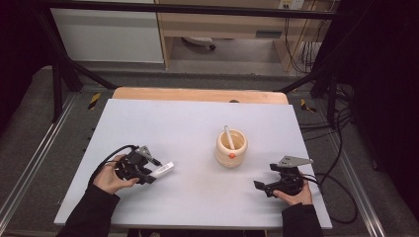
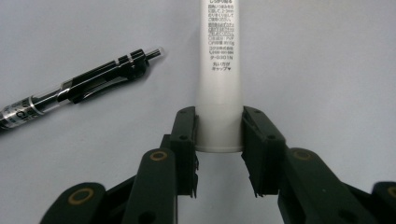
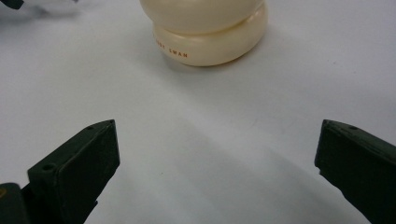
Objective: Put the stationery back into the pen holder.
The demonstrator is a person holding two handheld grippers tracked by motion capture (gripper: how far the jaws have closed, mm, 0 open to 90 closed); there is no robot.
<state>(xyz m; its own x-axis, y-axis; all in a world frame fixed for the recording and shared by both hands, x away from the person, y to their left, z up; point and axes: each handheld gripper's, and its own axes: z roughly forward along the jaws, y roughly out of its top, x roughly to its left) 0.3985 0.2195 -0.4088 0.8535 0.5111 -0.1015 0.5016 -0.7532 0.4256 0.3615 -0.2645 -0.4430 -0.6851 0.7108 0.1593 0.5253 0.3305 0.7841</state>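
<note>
High view: lower left of the frame, the left claw (image 1: pixel 148 174) clamps a white tube (image 1: pixel 162 170) low over the surface (image 1: pixel 197 197); I'd say pickup is done and next comes carrying it to the cream cup (image 1: pixel 231 148).

Left gripper view: the tube's far end is cut off; a pen (image 2: pixel 79 88) lies upper left.

Right gripper view: the right claw (image 3: pixel 217 158) gapes, empty; the cup's top is cropped.

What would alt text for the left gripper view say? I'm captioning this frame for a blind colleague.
The left gripper clamps the end of a white tube with printed text, its two black jaws pressing on either side as the tube extends away over the pale table. A black and clear pen lies on the table to the left, apart from the tube.
</note>
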